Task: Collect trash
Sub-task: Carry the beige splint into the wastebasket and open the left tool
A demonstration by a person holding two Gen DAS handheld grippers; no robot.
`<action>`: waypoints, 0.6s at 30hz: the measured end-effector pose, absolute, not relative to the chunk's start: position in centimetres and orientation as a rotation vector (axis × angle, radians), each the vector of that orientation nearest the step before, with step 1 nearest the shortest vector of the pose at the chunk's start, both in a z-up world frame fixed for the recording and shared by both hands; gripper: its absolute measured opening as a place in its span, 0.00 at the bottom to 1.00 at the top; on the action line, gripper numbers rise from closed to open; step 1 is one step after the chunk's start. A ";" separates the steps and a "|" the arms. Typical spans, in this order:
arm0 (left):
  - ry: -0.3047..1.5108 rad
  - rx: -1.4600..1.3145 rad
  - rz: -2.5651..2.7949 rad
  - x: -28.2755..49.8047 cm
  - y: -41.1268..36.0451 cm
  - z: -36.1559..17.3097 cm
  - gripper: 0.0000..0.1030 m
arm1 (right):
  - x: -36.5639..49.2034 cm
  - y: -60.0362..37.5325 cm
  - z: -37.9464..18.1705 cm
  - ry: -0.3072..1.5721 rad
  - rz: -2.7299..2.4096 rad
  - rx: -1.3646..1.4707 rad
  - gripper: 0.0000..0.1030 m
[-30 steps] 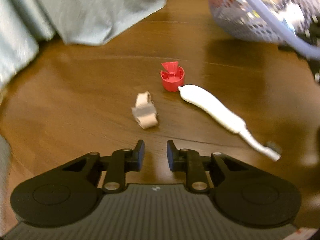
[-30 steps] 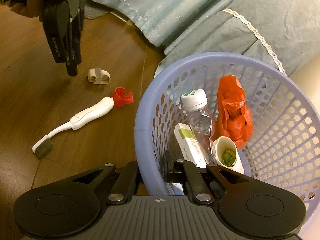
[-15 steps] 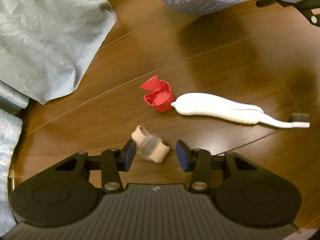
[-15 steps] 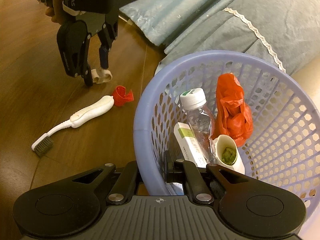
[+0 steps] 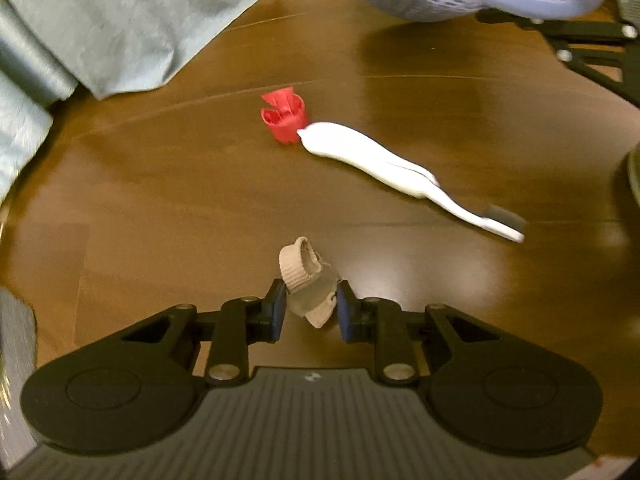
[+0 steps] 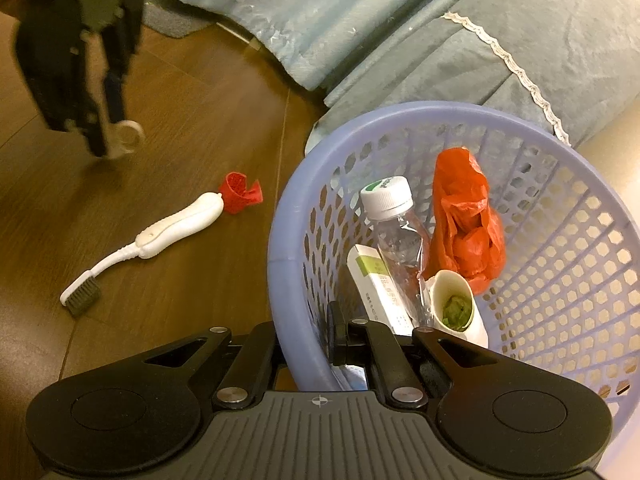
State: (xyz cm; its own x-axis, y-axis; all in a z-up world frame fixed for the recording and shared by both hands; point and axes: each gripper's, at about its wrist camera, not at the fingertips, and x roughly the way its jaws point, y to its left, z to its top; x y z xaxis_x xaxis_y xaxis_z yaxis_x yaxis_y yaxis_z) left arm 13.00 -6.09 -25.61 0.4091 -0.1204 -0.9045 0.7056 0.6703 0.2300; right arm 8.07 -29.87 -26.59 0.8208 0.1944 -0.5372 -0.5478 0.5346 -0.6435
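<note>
While clamped tight on the rim of the basket (image 6: 280,248), right gripper (image 6: 316,336) keeps it ready for trash. Just closed in, left gripper (image 5: 311,312) pinches the tan tape roll (image 5: 306,280) between both pads, right at the tips. Next: lift, carry up ahead and to the right, drop in the basket. Farther ahead on the floor (image 5: 160,200): white brush (image 5: 380,160) touching red cap (image 5: 285,118), not in the way. Blue cloth (image 5: 120,20) off to the left.

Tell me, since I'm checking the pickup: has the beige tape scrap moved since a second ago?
Yes. In the right wrist view the beige tape scrap has shifted away from the red cap, up-left, between the closing left tongs.
</note>
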 end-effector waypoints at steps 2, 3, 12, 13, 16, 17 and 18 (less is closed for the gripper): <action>1.032 0.649 -0.569 12.2 -5.9 -25.0 0.21 | 8.1 -29.9 -26.6 0.432 0.459 -0.908 0.02; 1.031 0.642 -0.565 11.8 -5.9 -24.7 0.21 | 8.1 -29.9 -26.6 0.432 0.458 -0.909 0.02; 1.032 0.533 -0.532 10.9 -6.1 -21.8 0.21 | 8.1 -29.9 -26.7 0.436 0.460 -0.913 0.02; 1.028 0.526 -0.532 10.8 -6.2 -21.5 0.21 | 8.1 -29.9 -26.7 0.436 0.460 -0.914 0.02; 1.014 0.521 -0.536 10.9 -6.6 -20.8 0.21 | 8.1 -29.8 -26.7 0.436 0.459 -0.914 0.02; 1.010 0.510 -0.537 11.0 -6.7 -20.6 0.21 | 8.1 -29.8 -26.7 0.436 0.459 -0.915 0.02; 1.005 0.502 -0.540 11.0 -6.8 -20.3 0.21 | 8.1 -29.8 -26.7 0.436 0.460 -0.915 0.02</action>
